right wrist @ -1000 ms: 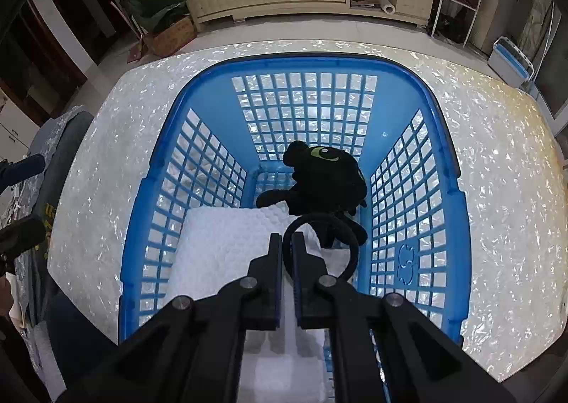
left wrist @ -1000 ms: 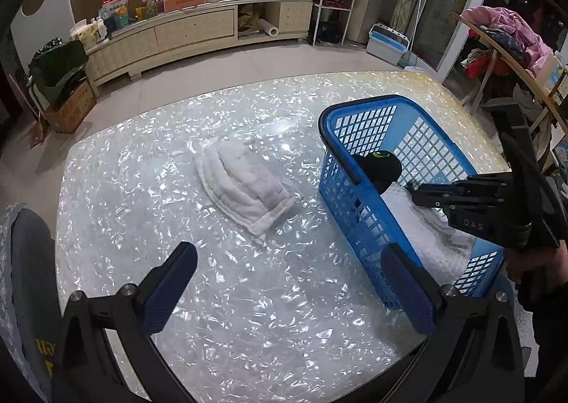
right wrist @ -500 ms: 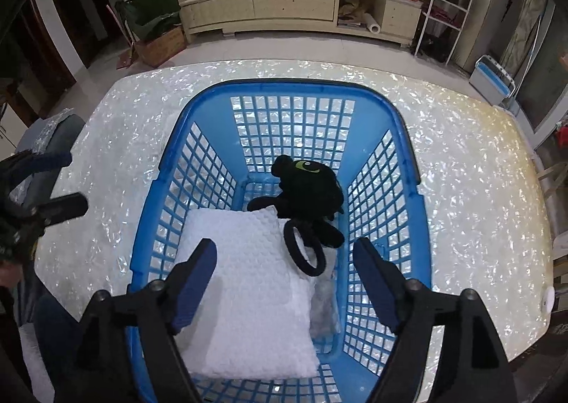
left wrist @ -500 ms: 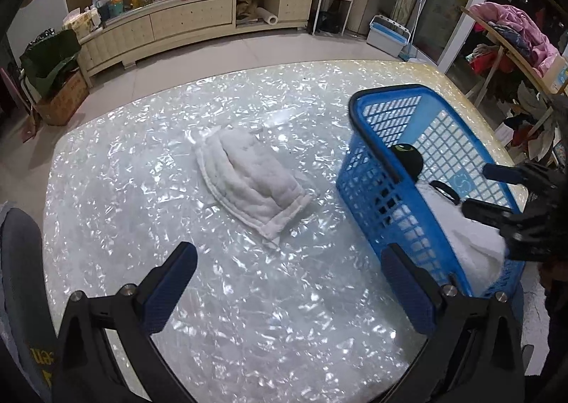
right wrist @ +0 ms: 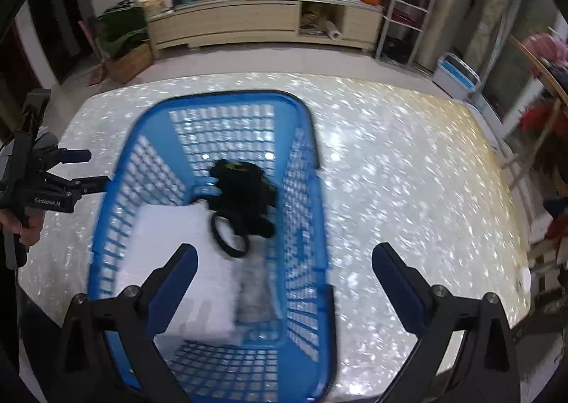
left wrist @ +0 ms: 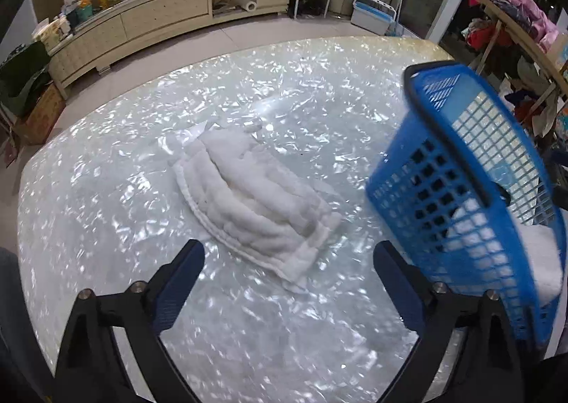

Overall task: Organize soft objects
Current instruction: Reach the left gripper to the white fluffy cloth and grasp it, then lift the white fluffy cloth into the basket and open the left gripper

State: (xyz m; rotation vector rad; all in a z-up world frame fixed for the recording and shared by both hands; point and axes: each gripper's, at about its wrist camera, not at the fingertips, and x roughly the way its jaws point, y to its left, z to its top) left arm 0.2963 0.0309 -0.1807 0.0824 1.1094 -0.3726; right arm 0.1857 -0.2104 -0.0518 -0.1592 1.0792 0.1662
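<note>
Black ring (right wrist: 229, 238) lies inside the blue basket (right wrist: 309, 168) at frame centre: my right claw (right wrist: 284, 271) has just opened and holds nothing. My left claw (left wrist: 289, 275), narrowing slightly but empty, has descended toward the white towel (left wrist: 255, 204), mid-frame, on bare table (left wrist: 106, 190).

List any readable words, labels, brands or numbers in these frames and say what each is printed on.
"GenRobot.AI": white print on the black body of the left gripper, seen from the right wrist view.
Labels on boxes and packages on the cabinet: too small and blurred to read.
Embossed mark on the blue basket wall: illegible.
</note>
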